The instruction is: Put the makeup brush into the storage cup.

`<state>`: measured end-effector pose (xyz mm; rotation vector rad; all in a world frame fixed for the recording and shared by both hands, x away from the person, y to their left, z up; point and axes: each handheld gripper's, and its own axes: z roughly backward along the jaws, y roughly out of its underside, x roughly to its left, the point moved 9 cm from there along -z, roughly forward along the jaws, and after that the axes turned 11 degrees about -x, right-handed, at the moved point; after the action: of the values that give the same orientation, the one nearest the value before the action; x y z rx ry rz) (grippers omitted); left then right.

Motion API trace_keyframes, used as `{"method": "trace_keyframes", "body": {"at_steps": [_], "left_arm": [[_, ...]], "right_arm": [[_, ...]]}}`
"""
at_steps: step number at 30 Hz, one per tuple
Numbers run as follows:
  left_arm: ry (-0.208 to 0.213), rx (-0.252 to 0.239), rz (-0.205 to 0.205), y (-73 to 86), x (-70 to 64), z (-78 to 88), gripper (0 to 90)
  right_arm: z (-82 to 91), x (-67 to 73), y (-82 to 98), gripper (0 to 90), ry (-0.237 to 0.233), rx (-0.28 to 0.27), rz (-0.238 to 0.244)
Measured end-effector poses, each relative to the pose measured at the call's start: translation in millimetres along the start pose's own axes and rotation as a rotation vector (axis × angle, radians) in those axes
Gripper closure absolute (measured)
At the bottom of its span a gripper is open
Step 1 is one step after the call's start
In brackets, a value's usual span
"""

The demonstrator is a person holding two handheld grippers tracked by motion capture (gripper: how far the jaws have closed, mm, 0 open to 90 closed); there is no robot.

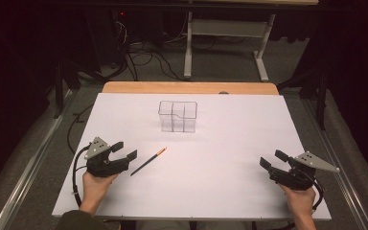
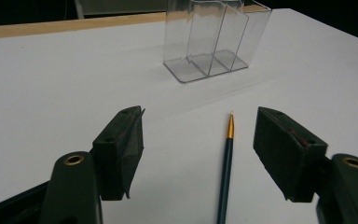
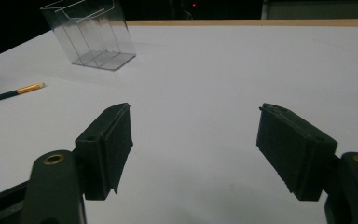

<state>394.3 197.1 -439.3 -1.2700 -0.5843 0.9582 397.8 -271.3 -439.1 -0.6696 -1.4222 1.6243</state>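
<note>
Down at the near edge of the white rectangular tabletop (image 1: pixel 220 191), two forearms come in from the bottom of the high view, one per side, wrists resting low on the surface. Each hand wraps a black two-jaw hand-held gripper from behind, both angled inward and away from the person.

Left gripper (image 1: pixel 124 150) first: jaws spread wide, nothing between the pads, nothing touched. In the left gripper view it (image 2: pixel 198 140) looks level across the table, the gap between the jaws bare except for what lies on the table past them. The right gripper (image 1: pixel 274 159) is the same deal, jaws wide apart and holding nothing; in the right gripper view it (image 3: pixel 196 135) points over plain white surface.

Counting stuff, big to small:
- one clear plastic organiser box with upright dividers (image 1: pixel 178 116), standing upright well ahead of both grippers, a bit closer to the left one. From the left gripper it sits ahead and slightly right (image 2: pixel 214 39); from the right gripper it's far off to the left (image 3: pixel 93 35).
- one thin dark paintbrush with a gold ferrule (image 1: pixel 148 161), lying flat just beside the left gripper's jaw tips, on the inner side, not touching. In the left gripper view it (image 2: pixel 227 163) runs forward between the jaws, nearer the right-hand one, tip pointing toward the box.
</note>
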Motion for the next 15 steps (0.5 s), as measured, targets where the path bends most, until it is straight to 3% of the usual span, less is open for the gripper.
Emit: {"method": "trace_keyframes", "body": {"at_steps": [15], "left_arm": [[0.013, 0.009, 0.002, 0.9, -2.7, -2.5, 33.7]], "right_arm": [[-0.7, 1.3, 1.7, 28.8, -0.003, 0.011, -0.001]]}}
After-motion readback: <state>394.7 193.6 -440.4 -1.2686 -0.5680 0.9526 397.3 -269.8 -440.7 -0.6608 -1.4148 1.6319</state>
